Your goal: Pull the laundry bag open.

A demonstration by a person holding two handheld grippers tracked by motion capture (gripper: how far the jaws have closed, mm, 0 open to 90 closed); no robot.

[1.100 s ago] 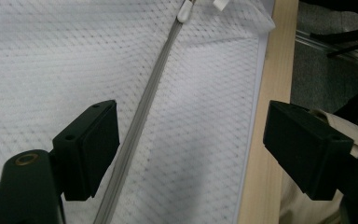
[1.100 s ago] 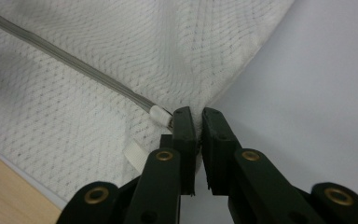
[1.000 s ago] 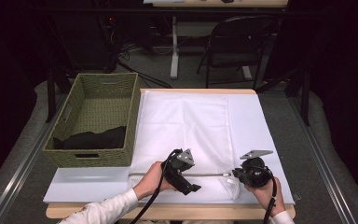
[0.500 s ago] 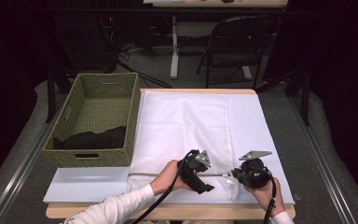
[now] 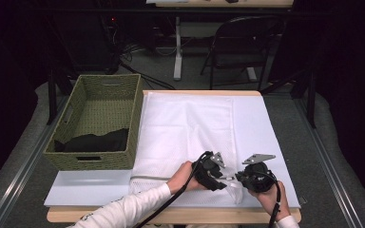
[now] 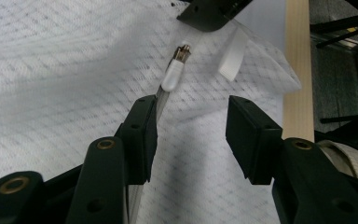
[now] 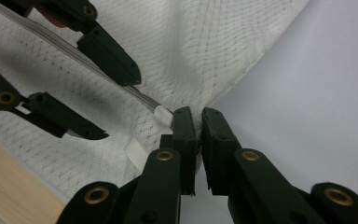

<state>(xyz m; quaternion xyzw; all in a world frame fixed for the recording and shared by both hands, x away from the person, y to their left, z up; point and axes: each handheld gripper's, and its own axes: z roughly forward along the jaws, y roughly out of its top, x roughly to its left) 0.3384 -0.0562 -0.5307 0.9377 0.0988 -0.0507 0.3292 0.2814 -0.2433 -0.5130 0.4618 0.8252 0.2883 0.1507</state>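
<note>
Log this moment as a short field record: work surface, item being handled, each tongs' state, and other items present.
surface: pale sheet on wooden table
item: white mesh zippered laundry bag, lying flat
zipper: white zipper pull ahead of the left tongs, along the bag's near edge
left tongs: jaws have just been closing, still apart, zipper tape beside one jaw
right tongs: shut on the bag's corner
other: green woven basket left of the bag, dark cloth inside

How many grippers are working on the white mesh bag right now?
2. The left gripper sits at the bag's near edge, jaws just closing around the zipper pull without pressing it yet. The right gripper is clamped on the mesh bag at its near right corner.
</note>
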